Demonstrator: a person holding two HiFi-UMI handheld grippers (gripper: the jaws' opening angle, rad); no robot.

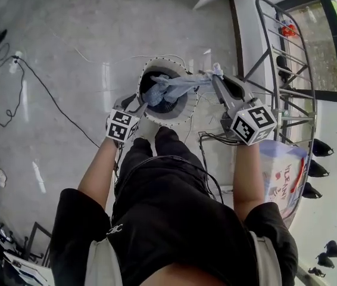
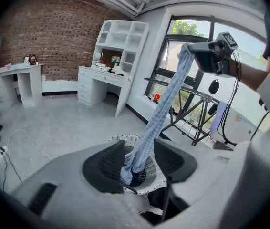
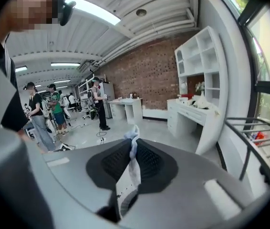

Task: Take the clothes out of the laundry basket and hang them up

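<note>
Cloth (image 1: 177,83), blue-checked, twists ropelike from round, perforated white basket (image 1: 182,113).

Two of mine, left gripper (image 1: 141,105) and right gripper (image 1: 216,72); one laundry basket (image 1: 181,115); one blue garment (image 1: 179,86), perhaps more inside; one drying rack (image 1: 294,57).

The pale blue checked cloth garment (image 1: 177,85) drops into the round white perforated laundry basket (image 1: 164,62), its lower end lost among dark contents I can't make out. In the right gripper view the dark metal drying rack (image 3: 242,135) runs off the right edge.
</note>
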